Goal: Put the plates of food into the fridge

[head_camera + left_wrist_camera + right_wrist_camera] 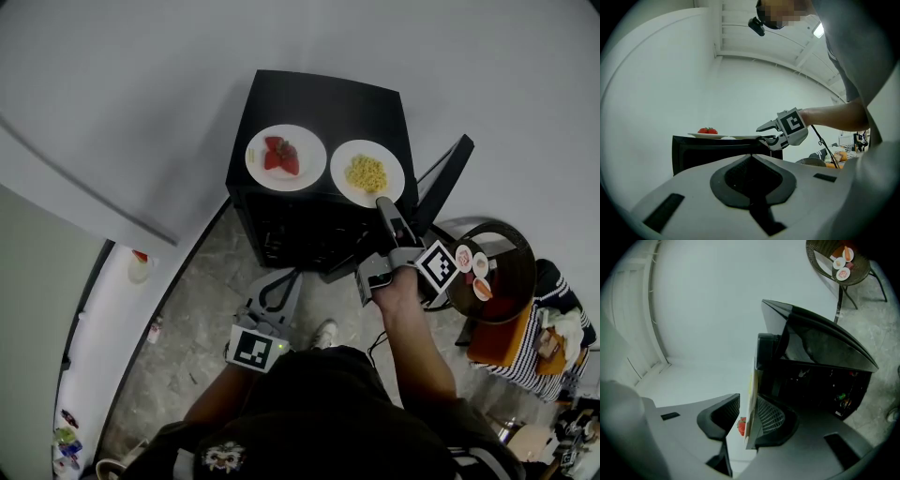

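Note:
Two white plates stand on top of a black mini fridge [319, 103]. One carries strawberries [281, 155], the other yellow noodles [367, 172]. My right gripper [382, 202] reaches the near rim of the noodle plate. In the right gripper view that rim [753, 380] runs edge-on between the jaws of the right gripper [749, 401]: it lies against one pad, with a thin gap to the other. My left gripper [281, 281] hangs low before the fridge; in its own view the left gripper [751, 157] is shut and empty, and looks toward the strawberry plate [708, 135].
The fridge door [445, 183] stands open to the right, and dark shelves [820, 390] show inside. A round wicker table [514, 246] with small dishes is at the right, striped cloth beside it. A white wall lies behind the fridge and a white counter [103, 309] at the left.

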`<state>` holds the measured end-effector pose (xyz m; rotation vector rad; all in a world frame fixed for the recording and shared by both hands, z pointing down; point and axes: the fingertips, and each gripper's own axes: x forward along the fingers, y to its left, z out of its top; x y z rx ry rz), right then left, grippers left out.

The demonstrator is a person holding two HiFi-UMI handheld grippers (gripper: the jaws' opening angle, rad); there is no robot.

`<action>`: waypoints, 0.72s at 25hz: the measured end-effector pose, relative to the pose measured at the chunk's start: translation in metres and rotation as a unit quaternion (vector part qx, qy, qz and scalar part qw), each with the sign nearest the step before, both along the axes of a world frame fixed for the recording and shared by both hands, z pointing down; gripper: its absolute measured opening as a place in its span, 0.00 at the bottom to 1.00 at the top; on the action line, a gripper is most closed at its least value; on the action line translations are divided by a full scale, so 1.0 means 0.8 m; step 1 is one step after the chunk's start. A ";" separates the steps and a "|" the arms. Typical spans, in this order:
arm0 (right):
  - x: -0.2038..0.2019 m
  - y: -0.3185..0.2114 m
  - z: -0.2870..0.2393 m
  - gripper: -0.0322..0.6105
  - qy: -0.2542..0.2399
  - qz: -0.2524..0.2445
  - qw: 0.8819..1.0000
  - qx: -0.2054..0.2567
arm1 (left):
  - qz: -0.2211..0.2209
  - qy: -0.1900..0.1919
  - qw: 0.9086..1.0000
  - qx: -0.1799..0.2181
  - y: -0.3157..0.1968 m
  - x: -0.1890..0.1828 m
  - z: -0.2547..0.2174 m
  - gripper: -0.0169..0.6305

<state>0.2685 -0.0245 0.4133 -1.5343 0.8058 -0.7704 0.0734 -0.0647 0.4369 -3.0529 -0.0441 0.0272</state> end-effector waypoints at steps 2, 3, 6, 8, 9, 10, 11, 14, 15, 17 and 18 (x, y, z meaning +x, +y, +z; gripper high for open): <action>0.000 0.000 0.003 0.20 -0.003 0.003 1.000 -0.004 | -0.006 0.004 1.000 -0.015 -0.003 0.001 0.001 0.06; 0.001 0.000 0.004 0.18 -0.004 0.005 1.000 -0.006 | -0.012 0.005 1.000 -0.024 -0.007 0.001 0.002 0.06; 0.003 0.000 0.006 0.13 -0.011 0.012 1.000 -0.003 | -0.017 0.007 1.000 -0.015 -0.015 0.002 -0.001 0.06; 0.004 -0.001 0.006 0.13 -0.009 0.014 1.000 -0.002 | -0.016 0.007 1.000 -0.005 -0.018 0.002 -0.002 0.06; 0.005 -0.001 0.006 0.13 -0.006 0.015 1.000 -0.003 | -0.012 0.004 1.000 0.009 -0.019 0.002 -0.001 0.06; 0.005 -0.002 0.006 0.13 -0.003 0.015 1.000 -0.006 | -0.008 0.001 1.000 0.022 -0.019 0.001 0.000 0.06; 0.005 -0.002 0.007 0.12 -0.001 0.016 1.000 -0.008 | -0.006 -0.001 1.000 0.027 -0.021 0.000 0.002 0.06; 0.006 -0.002 0.008 0.11 0.003 0.019 1.000 -0.006 | -0.021 0.000 1.000 -0.013 -0.028 -0.008 0.010 0.06; 0.006 -0.003 0.008 0.11 0.005 0.020 1.000 -0.003 | -0.028 0.003 0.999 -0.031 -0.032 -0.011 0.012 0.06; 0.004 -0.005 0.007 0.10 0.009 0.021 1.000 0.005 | -0.035 0.003 0.998 -0.047 -0.036 -0.018 0.016 0.06; 0.002 -0.005 0.007 0.10 0.011 0.021 1.000 0.007 | -0.035 0.000 0.998 -0.046 -0.037 -0.021 0.018 0.06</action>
